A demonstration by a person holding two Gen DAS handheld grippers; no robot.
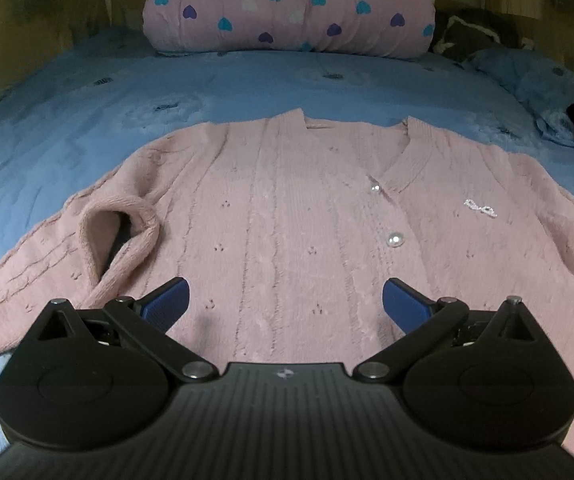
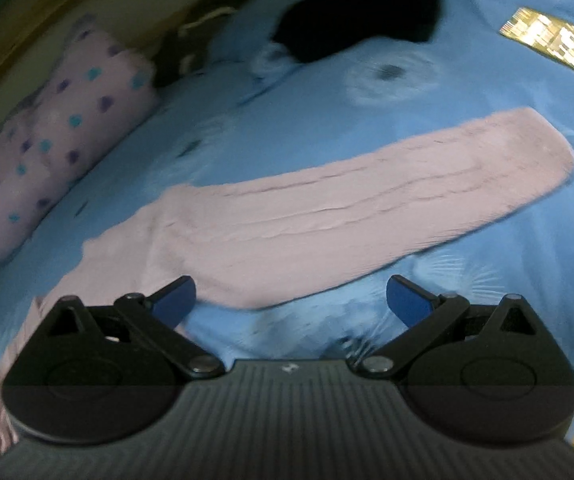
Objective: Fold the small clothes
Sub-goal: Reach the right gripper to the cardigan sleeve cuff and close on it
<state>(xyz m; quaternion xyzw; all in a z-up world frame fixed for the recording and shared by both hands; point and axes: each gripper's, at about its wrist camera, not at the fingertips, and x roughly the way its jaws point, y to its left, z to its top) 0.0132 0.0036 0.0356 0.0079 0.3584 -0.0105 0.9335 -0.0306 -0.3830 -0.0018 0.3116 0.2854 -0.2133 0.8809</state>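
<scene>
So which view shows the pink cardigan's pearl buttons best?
The left wrist view: the cardigan lies front-up, sharp, with two pearl buttons visible. The right wrist view, blurred, shows only its outstretched sleeve, no buttons.

Right wrist view blurred; gold card's (image 2: 553,44) print unreadable, cardigan (image 2: 327,208) hem cut off.
</scene>
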